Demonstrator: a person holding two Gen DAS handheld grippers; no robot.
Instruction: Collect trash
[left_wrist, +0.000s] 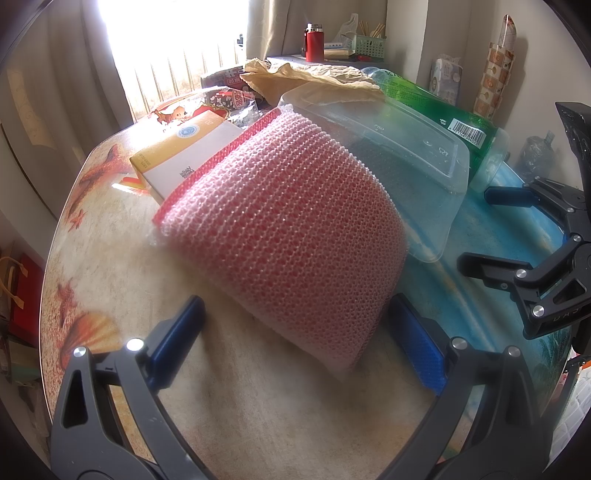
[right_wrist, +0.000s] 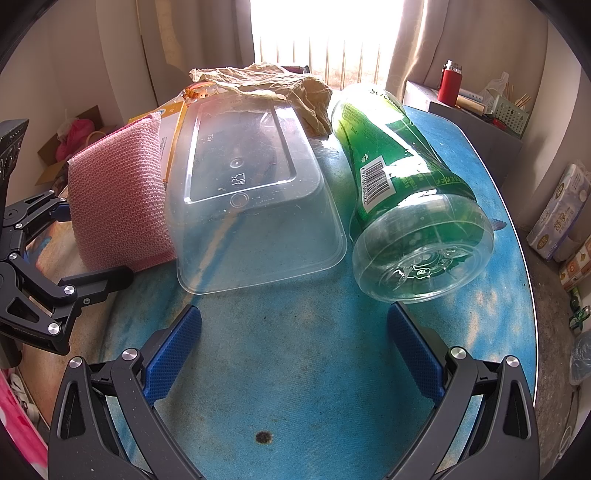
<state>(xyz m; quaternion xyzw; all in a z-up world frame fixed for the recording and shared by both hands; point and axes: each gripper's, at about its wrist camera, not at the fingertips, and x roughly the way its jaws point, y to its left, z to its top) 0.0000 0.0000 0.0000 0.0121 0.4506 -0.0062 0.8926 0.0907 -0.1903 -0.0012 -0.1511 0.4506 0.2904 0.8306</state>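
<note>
Left wrist view shows the left gripper (left_wrist: 295, 325) spread wide with nothing in it, its blue pads either side of the near end of a pink mesh scouring sponge (left_wrist: 284, 225) that leans on an upturned clear plastic food container (left_wrist: 406, 147); whether either pad touches the sponge I cannot tell. The right gripper (right_wrist: 295, 343) is likewise released and empty, hanging over bare blue tablecloth (right_wrist: 280, 369) just short of the container and the base of a green plastic bottle (right_wrist: 410, 206) lying on its side. By my judgement the collecting has hardly begun: sponge, container, bottle, a yellow-and-white carton (left_wrist: 184, 155), crumpled brown paper (right_wrist: 266, 85) and a printed snack wrapper (left_wrist: 229, 99) all sit bunched on the table, none lifted. No bin or bag for the trash shows in either view, so where it should go is unknown. The sponge hides most of the carton, the window glare washes out the far table edge, and the things behind the paper are too small to name.
</note>
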